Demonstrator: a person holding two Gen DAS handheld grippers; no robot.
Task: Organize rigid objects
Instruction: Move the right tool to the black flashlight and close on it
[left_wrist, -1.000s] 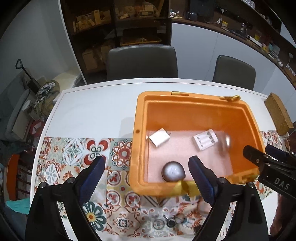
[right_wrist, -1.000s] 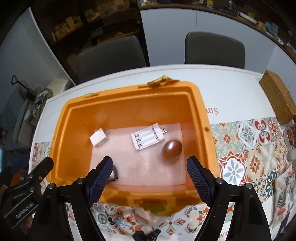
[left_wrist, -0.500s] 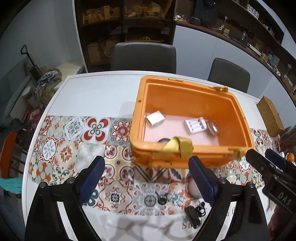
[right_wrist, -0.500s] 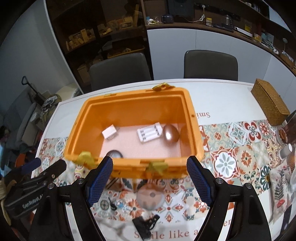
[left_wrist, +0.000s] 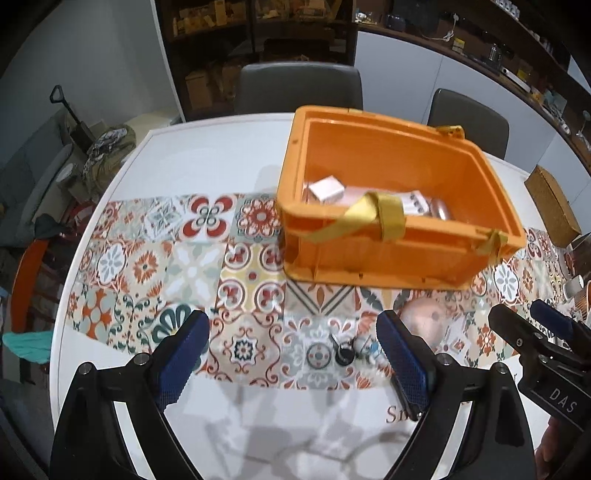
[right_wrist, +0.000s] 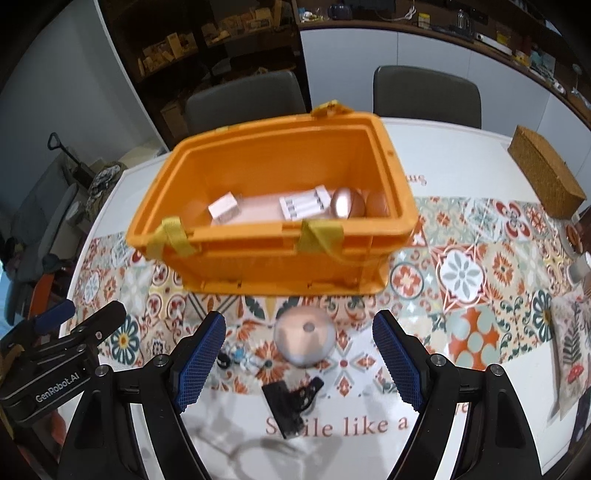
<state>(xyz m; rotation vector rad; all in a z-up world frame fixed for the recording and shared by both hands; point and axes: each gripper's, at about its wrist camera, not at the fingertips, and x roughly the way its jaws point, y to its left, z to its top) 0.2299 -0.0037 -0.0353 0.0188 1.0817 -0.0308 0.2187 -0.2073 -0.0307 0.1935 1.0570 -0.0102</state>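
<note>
On the tiled tablecloth (right_wrist: 461, 273) stands the orange crate (right_wrist: 273, 258); the left gripper (left_wrist: 293, 360) and right gripper (right_wrist: 299, 356) are both wide apart, holding nothing.

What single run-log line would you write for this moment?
left tool: open, empty | right tool: open, empty | orange bin: holds charger, adapter, copper egg | table: round disc, keys, black clip

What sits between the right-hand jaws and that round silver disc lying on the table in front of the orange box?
Nothing visible does. The round disc lies just ahead of the open right gripper, with only patterned cloth between them. A black clip lies nearer the camera, below the line of approach.
</note>
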